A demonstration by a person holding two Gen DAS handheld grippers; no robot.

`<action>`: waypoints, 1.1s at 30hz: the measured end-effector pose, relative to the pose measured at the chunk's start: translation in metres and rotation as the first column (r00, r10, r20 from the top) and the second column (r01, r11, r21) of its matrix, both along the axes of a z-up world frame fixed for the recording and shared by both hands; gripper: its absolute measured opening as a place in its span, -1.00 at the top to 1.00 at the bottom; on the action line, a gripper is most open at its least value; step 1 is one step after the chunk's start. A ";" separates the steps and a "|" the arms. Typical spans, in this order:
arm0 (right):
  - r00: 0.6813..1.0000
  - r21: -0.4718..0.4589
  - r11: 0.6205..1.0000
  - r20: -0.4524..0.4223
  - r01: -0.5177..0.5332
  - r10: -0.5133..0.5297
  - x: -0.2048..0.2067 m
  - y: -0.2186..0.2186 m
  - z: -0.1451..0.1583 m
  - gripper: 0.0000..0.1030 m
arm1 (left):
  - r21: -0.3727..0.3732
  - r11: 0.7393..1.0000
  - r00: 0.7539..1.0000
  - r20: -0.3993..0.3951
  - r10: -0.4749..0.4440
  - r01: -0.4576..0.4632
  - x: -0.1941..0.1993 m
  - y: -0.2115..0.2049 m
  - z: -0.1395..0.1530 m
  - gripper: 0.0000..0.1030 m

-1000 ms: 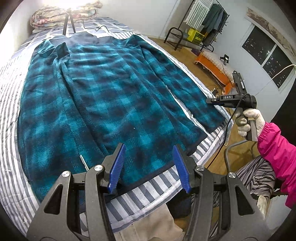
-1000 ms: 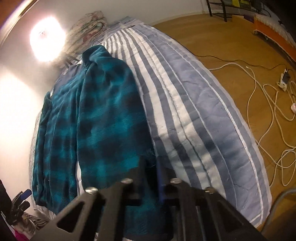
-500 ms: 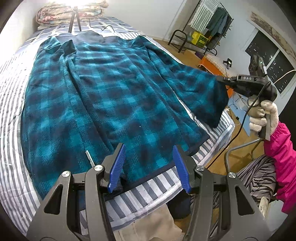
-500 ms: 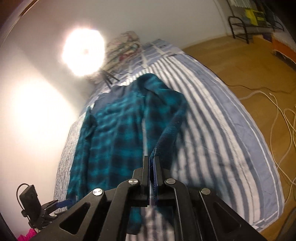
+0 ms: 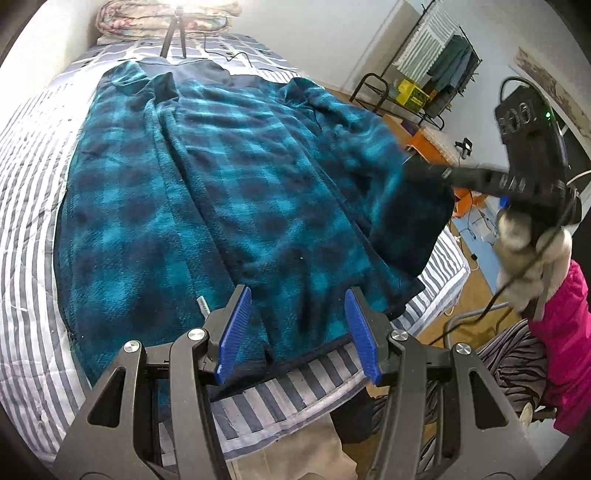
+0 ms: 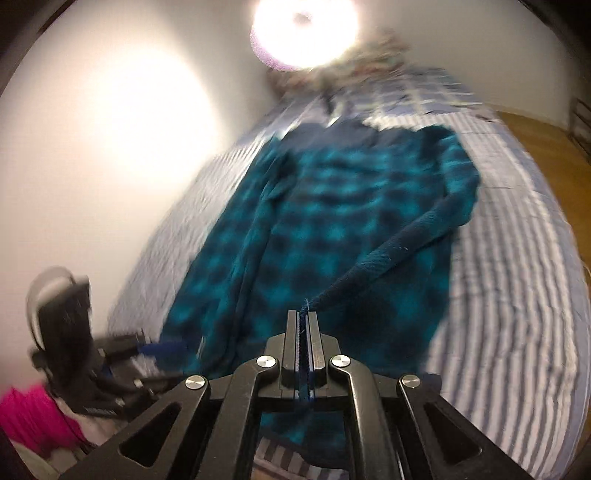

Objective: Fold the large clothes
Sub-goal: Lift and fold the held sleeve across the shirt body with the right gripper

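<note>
**One sleeve lifted and swinging in over the body**

One sleeve (image 5: 402, 206) of the teal plaid fleece jacket (image 5: 221, 206) has left the bed since a second ago: then it lay flat along the jacket's right edge, and now it hangs in the air, its cuff pinched at the tip of the right gripper (image 6: 303, 325). That gripper's jaws are pressed fully together on the dark cuff edge, and the cloth runs taut from them back to the shoulder. Half a second ago the sleeve was only just raised beside the mattress; now it has come across above the jacket's front. I judge this to be the first fold, the sleeve being brought inward, and it is not yet laid down.

Meanwhile the left gripper (image 5: 297, 328) hovers just above the hem nearest the camera, jaws about half open, blue pads on either side of nothing.

Spread front-up, the rest of the jacket lies along the striped bedspread (image 5: 29, 229), collar toward the far end. Beyond the collar a tripod (image 5: 171, 33) stands before a rolled quilt (image 5: 166, 16), with a bright lamp (image 6: 304, 31) above. Off the bed are wooden floor, a clothes rack (image 5: 432, 74) and a pink sleeve (image 5: 565, 325) of the person.
</note>
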State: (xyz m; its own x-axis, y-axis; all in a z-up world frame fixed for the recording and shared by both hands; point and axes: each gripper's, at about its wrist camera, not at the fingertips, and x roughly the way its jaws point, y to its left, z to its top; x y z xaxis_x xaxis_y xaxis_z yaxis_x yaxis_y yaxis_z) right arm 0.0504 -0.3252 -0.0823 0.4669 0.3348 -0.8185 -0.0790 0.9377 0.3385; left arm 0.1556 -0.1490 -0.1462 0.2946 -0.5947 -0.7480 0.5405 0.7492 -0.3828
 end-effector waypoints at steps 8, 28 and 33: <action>0.984 0.100 0.987 -0.118 -0.122 0.134 0.002 0.031 -0.044 0.36 | -0.006 0.999 0.999 -0.014 0.036 -0.036 0.001 0.011 -0.003 -0.05; 0.987 0.189 0.982 -0.158 0.014 0.017 -0.036 -0.030 -0.068 0.47 | -0.118 0.992 0.992 -0.124 0.024 -0.038 0.023 -0.045 -0.004 -0.05; 0.972 0.111 0.982 -0.163 -0.154 0.170 -0.042 0.002 -0.064 0.45 | -0.116 0.991 0.979 -0.202 0.039 -0.063 0.029 -0.049 -0.024 -0.05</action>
State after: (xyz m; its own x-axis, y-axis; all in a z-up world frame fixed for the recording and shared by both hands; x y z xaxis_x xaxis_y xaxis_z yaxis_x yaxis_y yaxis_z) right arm 0.0082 -0.3237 -0.1467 0.2556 0.4764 -0.8413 -0.1600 0.8790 0.4491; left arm 0.1850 -0.1975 -0.1704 0.1791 -0.6723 -0.7182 0.4066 0.7154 -0.5683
